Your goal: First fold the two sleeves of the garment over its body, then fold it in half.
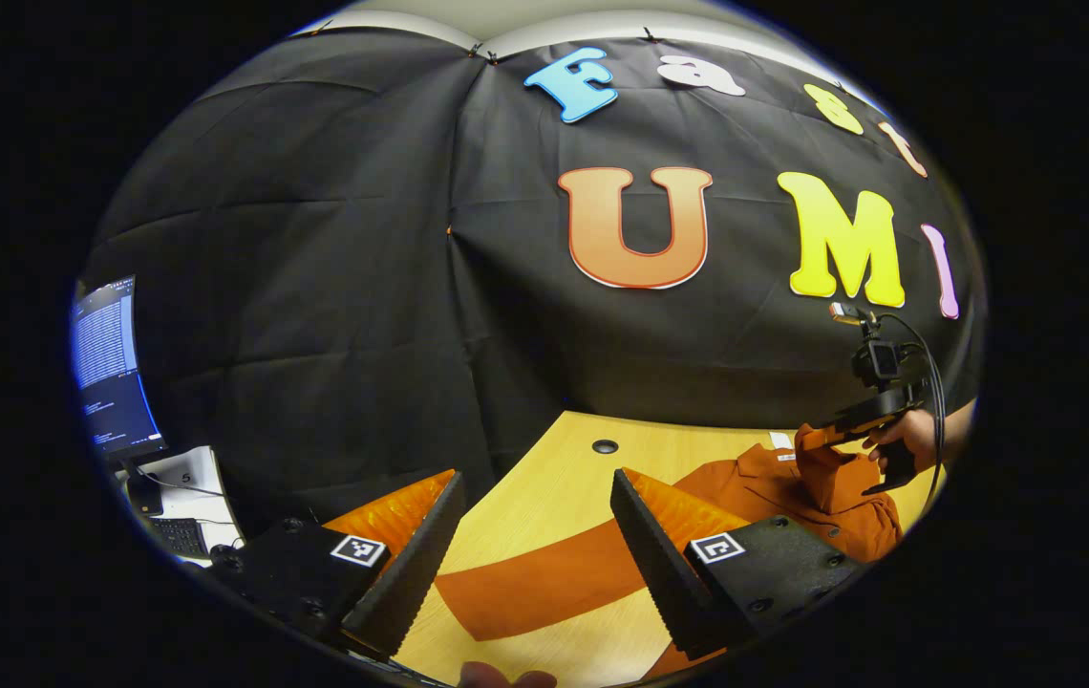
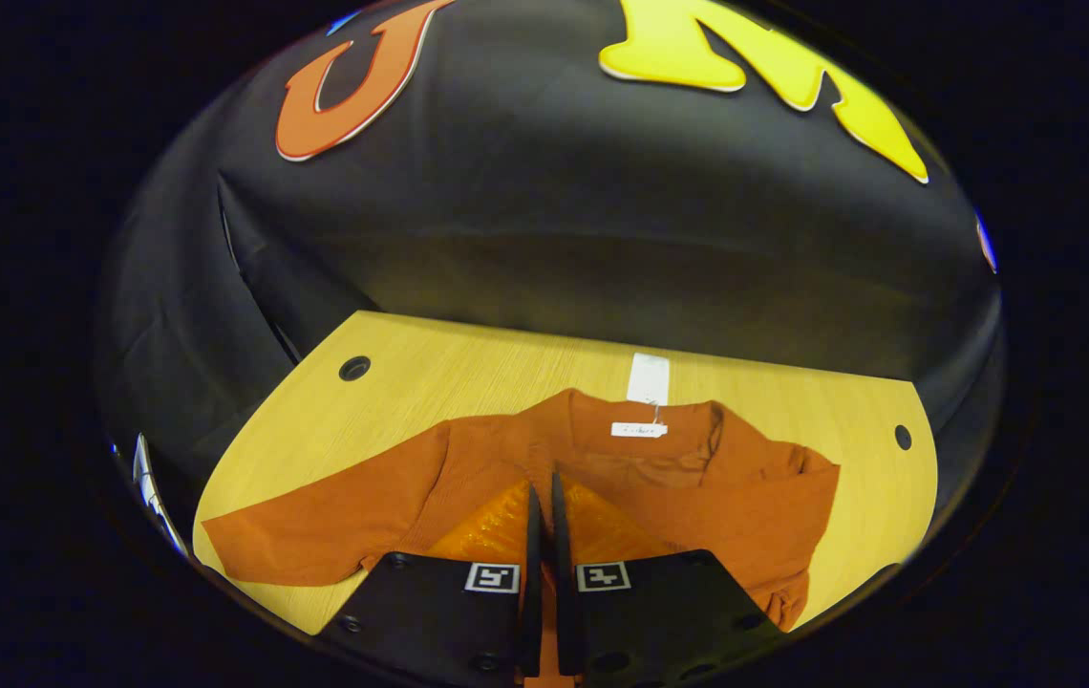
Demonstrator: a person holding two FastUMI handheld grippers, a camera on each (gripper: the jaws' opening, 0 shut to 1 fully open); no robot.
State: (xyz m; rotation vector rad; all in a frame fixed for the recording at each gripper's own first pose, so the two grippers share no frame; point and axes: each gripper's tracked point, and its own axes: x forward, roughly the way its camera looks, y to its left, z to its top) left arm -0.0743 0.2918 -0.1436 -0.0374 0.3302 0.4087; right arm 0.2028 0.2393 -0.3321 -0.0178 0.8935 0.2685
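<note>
On the table (image 2: 468, 368), right tongs (image 2: 541, 497) pinch the garment (image 2: 697, 487).

Black cloth (image 1: 334, 287) walled the booth behind a pale wooden table (image 2: 506, 368) (with round holes); a lit monitor (image 1: 110, 368) stood aside.

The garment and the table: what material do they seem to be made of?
The garment looks like a soft, matte knit or woven fabric: it drapes and creases, with no shine. The table looks like light wood or wood-look laminate, smooth, with fine straight grain lines; which one, I cannot tell.
</note>
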